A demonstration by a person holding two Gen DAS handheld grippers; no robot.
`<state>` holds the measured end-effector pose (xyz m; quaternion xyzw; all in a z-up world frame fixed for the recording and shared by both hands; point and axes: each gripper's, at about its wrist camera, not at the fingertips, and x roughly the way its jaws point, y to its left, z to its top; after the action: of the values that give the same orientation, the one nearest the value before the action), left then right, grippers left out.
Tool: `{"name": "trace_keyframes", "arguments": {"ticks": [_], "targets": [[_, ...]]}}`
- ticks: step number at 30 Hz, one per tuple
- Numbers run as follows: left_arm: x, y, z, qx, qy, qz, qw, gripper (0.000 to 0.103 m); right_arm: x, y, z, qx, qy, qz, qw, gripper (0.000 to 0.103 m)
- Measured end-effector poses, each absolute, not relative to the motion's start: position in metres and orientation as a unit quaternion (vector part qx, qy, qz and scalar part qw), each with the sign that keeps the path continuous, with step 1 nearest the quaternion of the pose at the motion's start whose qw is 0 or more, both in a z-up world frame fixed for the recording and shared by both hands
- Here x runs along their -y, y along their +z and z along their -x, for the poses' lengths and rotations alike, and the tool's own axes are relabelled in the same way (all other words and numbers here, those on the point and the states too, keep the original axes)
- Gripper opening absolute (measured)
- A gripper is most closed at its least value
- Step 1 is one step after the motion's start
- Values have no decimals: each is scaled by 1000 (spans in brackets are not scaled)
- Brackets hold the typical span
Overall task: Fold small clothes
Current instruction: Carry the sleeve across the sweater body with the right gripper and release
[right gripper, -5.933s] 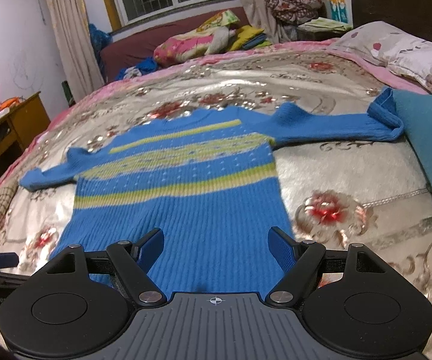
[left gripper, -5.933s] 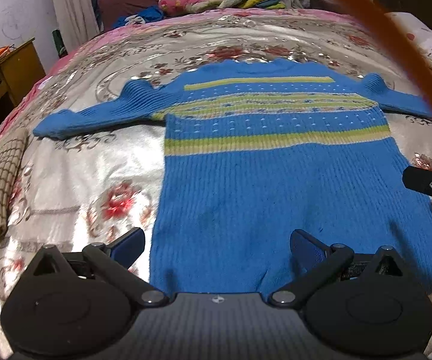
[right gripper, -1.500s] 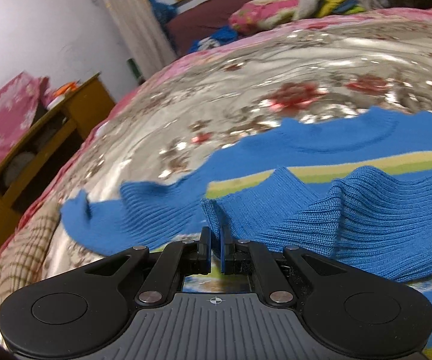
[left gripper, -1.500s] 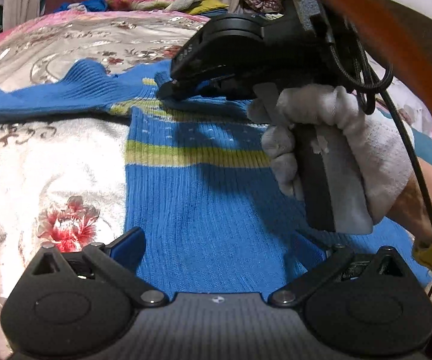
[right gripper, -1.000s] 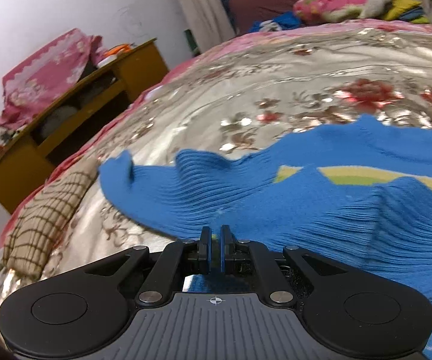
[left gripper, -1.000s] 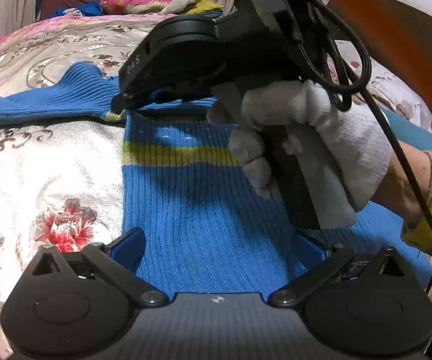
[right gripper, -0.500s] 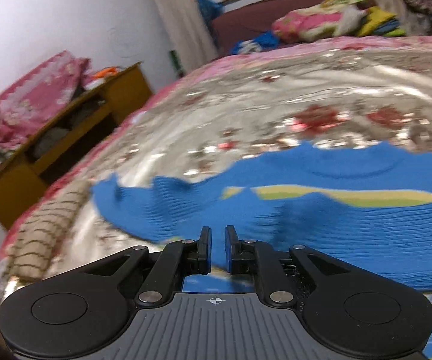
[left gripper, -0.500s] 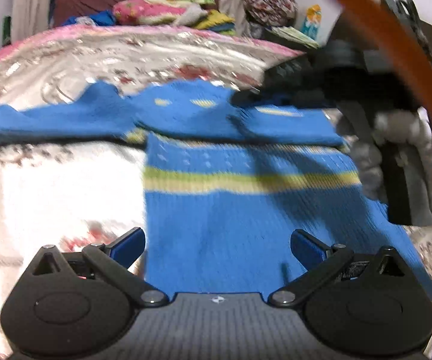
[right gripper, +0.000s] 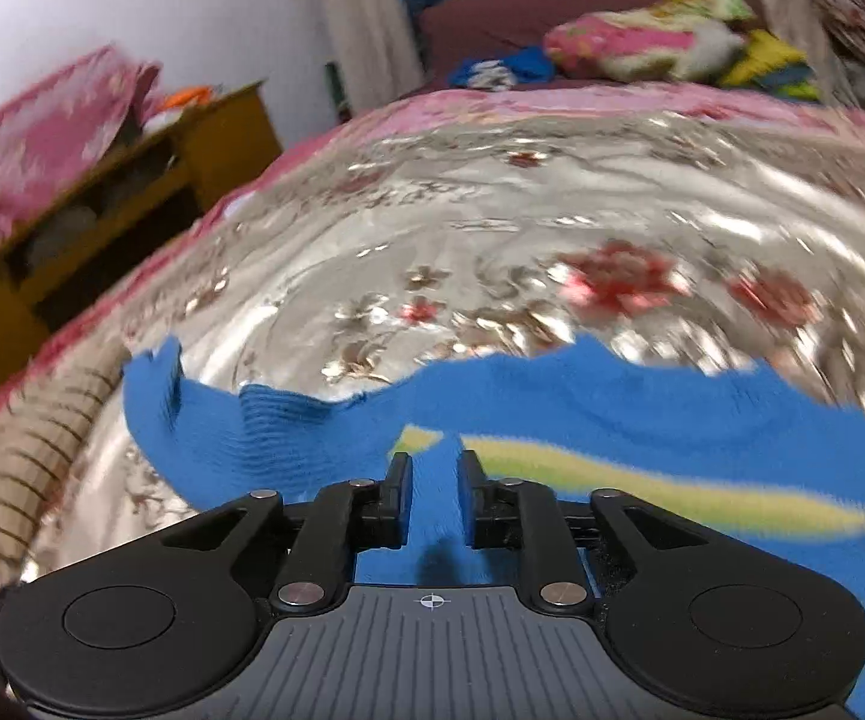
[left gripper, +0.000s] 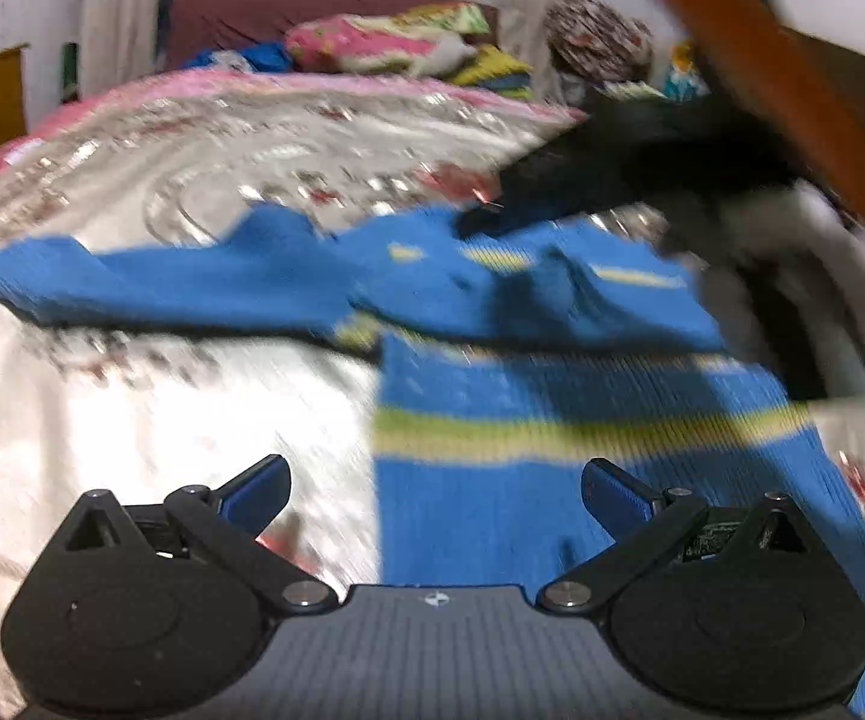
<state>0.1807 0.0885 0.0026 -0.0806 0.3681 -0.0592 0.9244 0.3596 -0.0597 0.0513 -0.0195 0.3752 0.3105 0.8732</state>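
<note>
A wooden cabinet (right gripper: 102, 180) is seen beside the floral bedspread (right gripper: 492, 228), on which the blue sweater (left gripper: 492, 420) is spread. The right gripper (right gripper: 435, 498) is lowered over the chest, jaws narrowly parted around a raised fold. The left gripper (left gripper: 435, 489) is held over the hem, jaws wide apart.

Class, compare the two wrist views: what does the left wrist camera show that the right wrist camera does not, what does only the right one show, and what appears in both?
Only the left wrist view shows the sweater's lower body with its yellow-green stripe, the left gripper with jaws wide open, and the right gripper's dark body, blurred.

Only the right wrist view shows the wooden cabinet, the checked cloth, and the right gripper, its jaws slightly apart.

Both show the blue sweater, its outstretched sleeve and the floral bedspread.
</note>
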Motion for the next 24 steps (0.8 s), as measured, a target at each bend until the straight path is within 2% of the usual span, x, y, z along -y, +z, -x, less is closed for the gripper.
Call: {"name": "trace_keyframes", "arguments": {"ticks": [4, 9, 10, 11, 12, 15, 22, 24], "targets": [[-87, -5, -179, -380, -84, 81, 917, 103, 36, 33, -379, -405, 320, 72, 853, 24], [-92, -9, -179, -382, -85, 93, 916, 103, 40, 13, -394, -436, 342, 42, 831, 25], [-94, -9, -178, -382, -85, 97, 915, 103, 41, 13, -397, -439, 347, 33, 828, 24], [-95, -9, -179, -382, -85, 100, 915, 103, 41, 13, -400, -441, 349, 28, 827, 17], [-95, -10, -179, -382, -85, 101, 915, 103, 40, 14, -402, -441, 351, 27, 826, 4], [-92, -9, -177, -380, -88, 95, 916, 103, 33, 19, -403, -436, 363, 33, 823, 0], [-89, -7, -172, -376, -90, 82, 919, 103, 8, 32, -395, -400, 381, 47, 832, 0], [-89, -5, -171, -373, -92, 82, 920, 103, 6, 35, -393, -401, 373, 58, 835, 6]]}}
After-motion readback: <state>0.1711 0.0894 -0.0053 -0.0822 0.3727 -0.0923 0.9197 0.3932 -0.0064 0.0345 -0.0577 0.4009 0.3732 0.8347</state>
